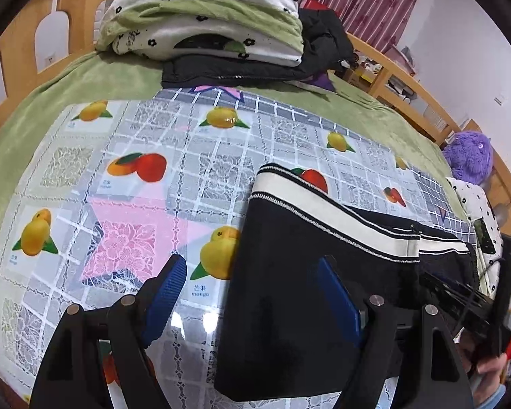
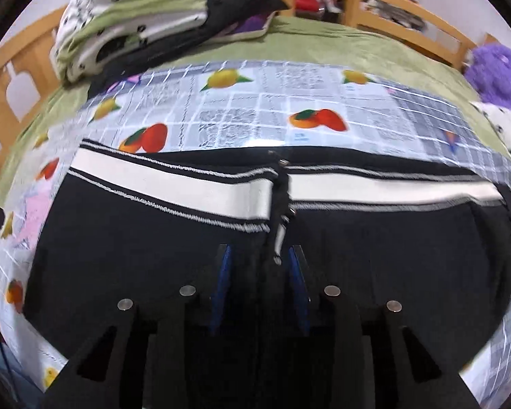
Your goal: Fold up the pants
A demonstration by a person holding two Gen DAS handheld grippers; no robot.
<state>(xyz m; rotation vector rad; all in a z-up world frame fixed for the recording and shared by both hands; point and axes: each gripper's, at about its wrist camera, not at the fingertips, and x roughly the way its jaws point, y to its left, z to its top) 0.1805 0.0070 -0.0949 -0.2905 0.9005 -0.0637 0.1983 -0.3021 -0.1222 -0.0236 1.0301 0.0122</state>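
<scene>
On the mat, one pants.

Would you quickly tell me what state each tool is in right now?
Left tool: open, holding nothing, straddling the edge of the black pants.
Right tool: partly open over the pants; whether it grips cannot be told.

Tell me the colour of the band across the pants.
The band on the black pants is white, edged with thin black-and-white stripes; clearest in the right wrist view.

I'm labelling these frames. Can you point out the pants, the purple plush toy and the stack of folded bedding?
pants (image 2: 126, 238): right wrist view, black fabric below the white stripe.
purple plush toy (image 1: 468, 158): left wrist view, its furry body.
stack of folded bedding (image 1: 204, 17): left wrist view, green layer.
</scene>
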